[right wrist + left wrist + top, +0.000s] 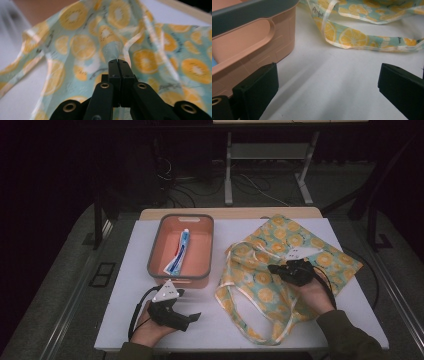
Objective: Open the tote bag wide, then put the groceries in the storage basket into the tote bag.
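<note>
A fabric tote bag (pixel 280 255) with a lemon print lies on the right half of the white mat, its straps trailing toward the front edge. My right gripper (pixel 274 269) is over the bag's middle, shut on a pinch of its fabric. In the right gripper view the jaws (pixel 117 63) meet on a raised fold of the bag (pixel 82 47). My left gripper (pixel 188 306) rests low near the front edge, open and holding nothing. In the left gripper view its tips (pixel 329 85) stand wide apart over bare mat, between the basket (pixel 249 42) and a bag strap (pixel 352 37).
A peach basket (pixel 156 251) with a grey rim stands at the back left of the mat and holds a toothpaste tube (pixel 178 251). The table's (pixel 225 213) wooden far edge shows behind the mat. Beyond it are desk legs and cables on a dark floor.
</note>
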{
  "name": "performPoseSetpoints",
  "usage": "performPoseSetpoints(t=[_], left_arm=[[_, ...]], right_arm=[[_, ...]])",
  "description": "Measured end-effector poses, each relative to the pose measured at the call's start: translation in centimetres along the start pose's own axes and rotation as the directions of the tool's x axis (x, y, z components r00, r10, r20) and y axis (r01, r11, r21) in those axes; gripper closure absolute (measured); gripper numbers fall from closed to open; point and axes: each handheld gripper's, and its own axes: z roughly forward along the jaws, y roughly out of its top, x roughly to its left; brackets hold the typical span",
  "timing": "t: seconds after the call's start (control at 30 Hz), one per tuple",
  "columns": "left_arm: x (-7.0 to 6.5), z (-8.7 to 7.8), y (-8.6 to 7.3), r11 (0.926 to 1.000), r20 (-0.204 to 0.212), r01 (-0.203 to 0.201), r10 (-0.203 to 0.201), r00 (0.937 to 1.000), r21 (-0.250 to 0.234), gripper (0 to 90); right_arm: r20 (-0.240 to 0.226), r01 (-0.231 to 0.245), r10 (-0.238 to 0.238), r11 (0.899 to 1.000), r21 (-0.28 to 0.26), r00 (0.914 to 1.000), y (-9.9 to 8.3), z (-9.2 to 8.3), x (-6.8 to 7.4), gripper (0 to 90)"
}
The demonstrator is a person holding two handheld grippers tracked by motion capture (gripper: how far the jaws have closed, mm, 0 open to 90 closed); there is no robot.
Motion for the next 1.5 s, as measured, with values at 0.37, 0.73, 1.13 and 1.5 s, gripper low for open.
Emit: performPoseSetpoints(t=[0.37,0.73,1.13,1.5], left_arm=[[0.0,0.0,0.0,1.0,0.002,-0.001,0.001,1.0,-0.001,1.8],[-0.3,-0.8,0.6,0.9991,0.041,-0.019,0.021,0.999,-0.038,2.6],[-0.6,-2.2,2.0,0.9968,0.108,-0.005,0.014,0.9941,-0.08,4.1],[1.4,-2.8,6.1,0.994,0.048,-0.015,0.02,0.9987,-0.108,6.4]], right_arm=[[0.038,-0.087,0.093,0.986,-0.143,0.9949,1.8,-1.7,-2.6,89.7],[0.032,-0.093,0.099,0.986,-0.14,0.9946,1.7,-1.7,-2.7,89.7],[0.026,-0.096,0.101,0.985,-0.141,0.9946,1.6,-1.8,-2.7,89.7],[0.012,-0.091,0.094,0.987,-0.131,0.9955,1.6,-1.6,-2.5,89.7]])
